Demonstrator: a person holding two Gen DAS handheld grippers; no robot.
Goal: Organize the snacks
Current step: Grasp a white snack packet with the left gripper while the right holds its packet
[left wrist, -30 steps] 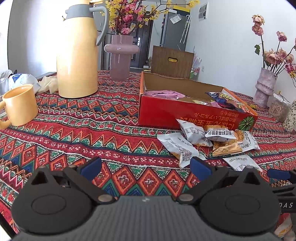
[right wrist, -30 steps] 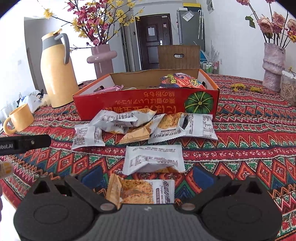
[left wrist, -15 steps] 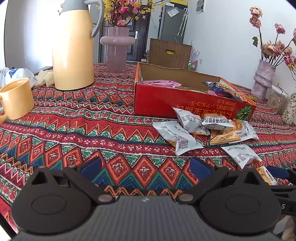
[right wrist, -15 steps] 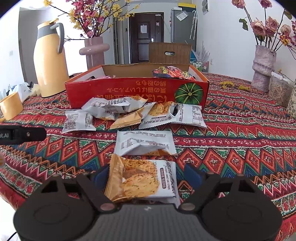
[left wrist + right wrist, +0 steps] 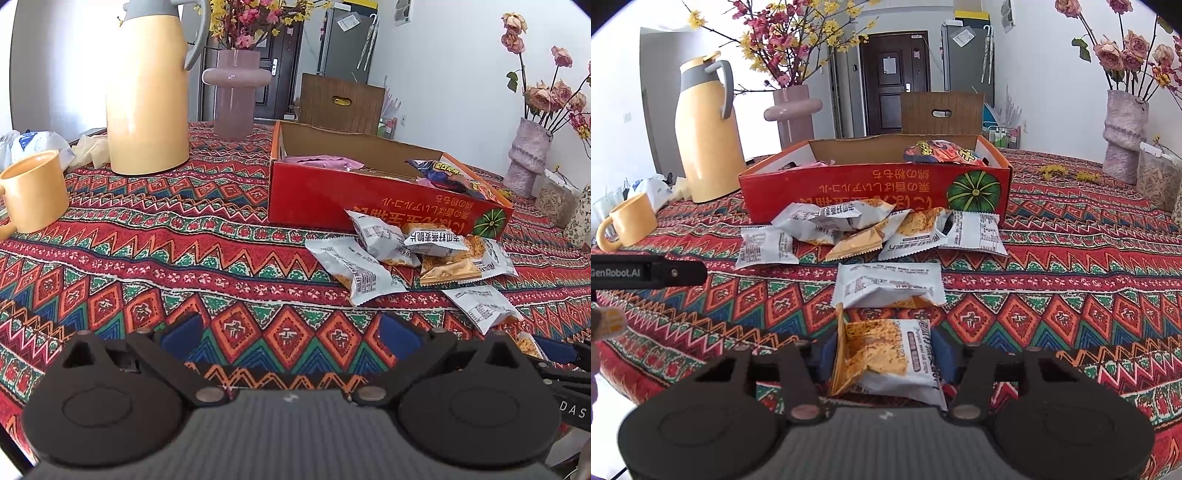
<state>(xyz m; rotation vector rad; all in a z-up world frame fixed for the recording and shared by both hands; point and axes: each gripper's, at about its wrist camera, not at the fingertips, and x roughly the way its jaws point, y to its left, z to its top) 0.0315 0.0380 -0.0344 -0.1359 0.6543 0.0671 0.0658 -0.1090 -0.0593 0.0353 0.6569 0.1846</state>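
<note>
A red cardboard box (image 5: pixel 849 184) sits on the patterned tablecloth and holds a few snack bags. Several small snack packets (image 5: pixel 871 229) lie piled against its front wall, and a white packet (image 5: pixel 886 284) lies nearer me. My right gripper (image 5: pixel 884 356) is closing on an orange-and-white snack packet (image 5: pixel 882 363). Its blue pads touch both sides of that packet, close to the table's near edge. My left gripper (image 5: pixel 291 332) stands open over bare cloth, left of the pile (image 5: pixel 388 251), with nothing between its fingers.
A tall yellow thermos (image 5: pixel 147 92), a yellow mug (image 5: pixel 33 192) and a pink vase (image 5: pixel 234 96) stand at the left and back. A vase of roses (image 5: pixel 1124 136) and a jar (image 5: pixel 1156 177) stand at the right. The cloth drops off at the near edge.
The right gripper's jaws have come in from wide open onto the orange-and-white packet, which now sits tilted between the pads. The left gripper has hardly moved and stays open.
</note>
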